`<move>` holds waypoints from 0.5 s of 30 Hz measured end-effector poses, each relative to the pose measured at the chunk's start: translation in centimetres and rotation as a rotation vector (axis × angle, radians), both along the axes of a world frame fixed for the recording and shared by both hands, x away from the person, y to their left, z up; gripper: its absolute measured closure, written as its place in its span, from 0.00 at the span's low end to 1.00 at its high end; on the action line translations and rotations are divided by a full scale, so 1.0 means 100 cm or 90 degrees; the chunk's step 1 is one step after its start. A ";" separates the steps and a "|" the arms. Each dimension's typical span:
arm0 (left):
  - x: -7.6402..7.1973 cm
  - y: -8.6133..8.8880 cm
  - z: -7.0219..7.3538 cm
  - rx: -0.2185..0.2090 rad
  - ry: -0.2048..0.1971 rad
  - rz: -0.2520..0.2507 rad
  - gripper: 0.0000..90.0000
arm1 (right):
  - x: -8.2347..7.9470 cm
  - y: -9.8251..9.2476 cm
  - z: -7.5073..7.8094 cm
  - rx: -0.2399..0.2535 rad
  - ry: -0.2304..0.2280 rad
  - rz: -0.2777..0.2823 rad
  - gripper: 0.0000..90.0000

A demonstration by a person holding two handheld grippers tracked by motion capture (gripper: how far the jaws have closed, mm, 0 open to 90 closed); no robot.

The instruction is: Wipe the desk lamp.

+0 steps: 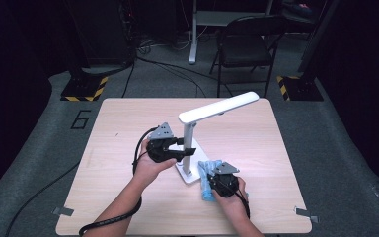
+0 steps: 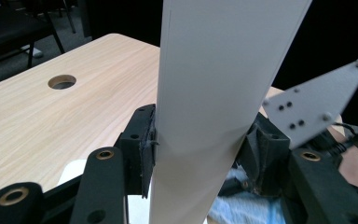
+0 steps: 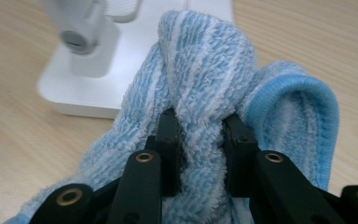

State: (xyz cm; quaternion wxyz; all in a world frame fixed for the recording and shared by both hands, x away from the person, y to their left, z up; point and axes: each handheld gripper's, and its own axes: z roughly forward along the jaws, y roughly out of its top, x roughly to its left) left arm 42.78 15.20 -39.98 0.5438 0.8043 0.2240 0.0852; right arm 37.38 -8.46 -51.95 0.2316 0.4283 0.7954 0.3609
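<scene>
Two grips going: left gripper (image 1: 178, 149) clamped on the lamp (image 1: 192, 129) post, right gripper (image 3: 200, 135) pinched on a cloth (image 3: 205, 79) just beside the lamp's base.

Left gripper (image 1: 170, 148): black body, compact and blocky, topped by a grey three-cornered plate with small dark holes and pale screws at its corners. A black cable trailed from it along the forearm and off the table edge. Jaws were black, flat-linked, with brass-coloured bushings at the pivots and dark rubbery pads (image 2: 147, 149).

Right gripper (image 1: 223, 183): same black build, same grey plate on top, a black cable at the wrist. Brass-ringed pivots on its black jaw links. Forearms were bare; no sleeves showed.
</scene>
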 end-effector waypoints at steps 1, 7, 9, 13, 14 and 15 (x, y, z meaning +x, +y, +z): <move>0.000 0.000 0.000 0.000 -0.001 -0.001 0.56 | -0.002 0.002 0.000 0.001 0.005 0.006 0.79; 0.000 0.000 0.000 -0.001 0.002 0.000 0.56 | -0.016 0.030 0.003 0.001 0.016 0.083 0.79; 0.001 0.002 -0.001 -0.004 0.005 -0.005 0.56 | -0.018 0.032 0.003 -0.005 0.011 0.084 0.79; 0.001 0.003 -0.002 -0.010 0.005 -0.006 0.56 | -0.014 0.025 0.002 0.001 0.014 0.093 0.79; 0.001 0.004 -0.002 -0.013 0.005 -0.007 0.56 | -0.013 0.023 0.002 -0.008 0.006 0.091 0.79; 0.001 0.004 -0.002 -0.014 0.004 -0.009 0.56 | -0.011 0.021 0.002 -0.014 0.002 0.095 0.79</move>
